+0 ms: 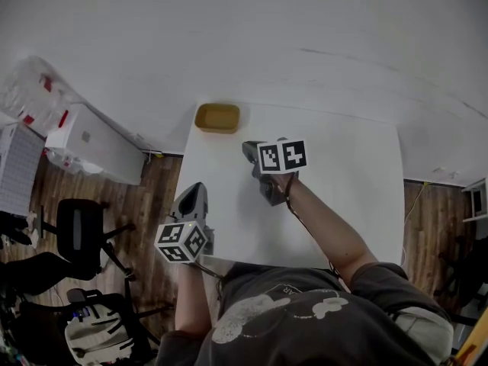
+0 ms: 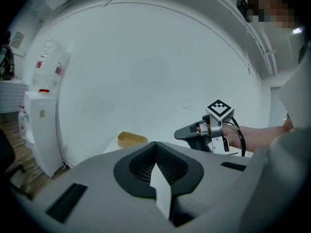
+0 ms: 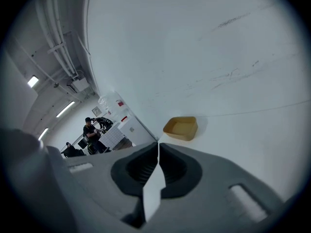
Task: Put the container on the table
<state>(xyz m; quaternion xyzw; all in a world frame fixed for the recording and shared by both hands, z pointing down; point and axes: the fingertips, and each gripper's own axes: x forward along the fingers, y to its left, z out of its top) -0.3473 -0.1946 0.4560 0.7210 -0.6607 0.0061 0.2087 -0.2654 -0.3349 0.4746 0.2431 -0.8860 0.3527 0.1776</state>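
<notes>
Container [image 1: 217,117]: yellow and shallow, sits open side up on the far left corner of the white table [image 1: 343,197], touched by neither tool. Right gripper [image 1: 248,148]: hangs over the table, apart from the container, nose turned roughly toward that corner, jaws pressed together with nothing between them. Left gripper [image 1: 196,187]: held at the table's left edge, nearer the person, jaws likewise closed and empty. White cabinet [image 1: 95,143]: stands on the wood floor [image 1: 160,197] at left, against the wall

The tan container [image 1: 217,117] looks like matt plastic; the white table [image 1: 343,197] is smooth; the floor [image 1: 162,204] at the left shows wood planks.
</notes>
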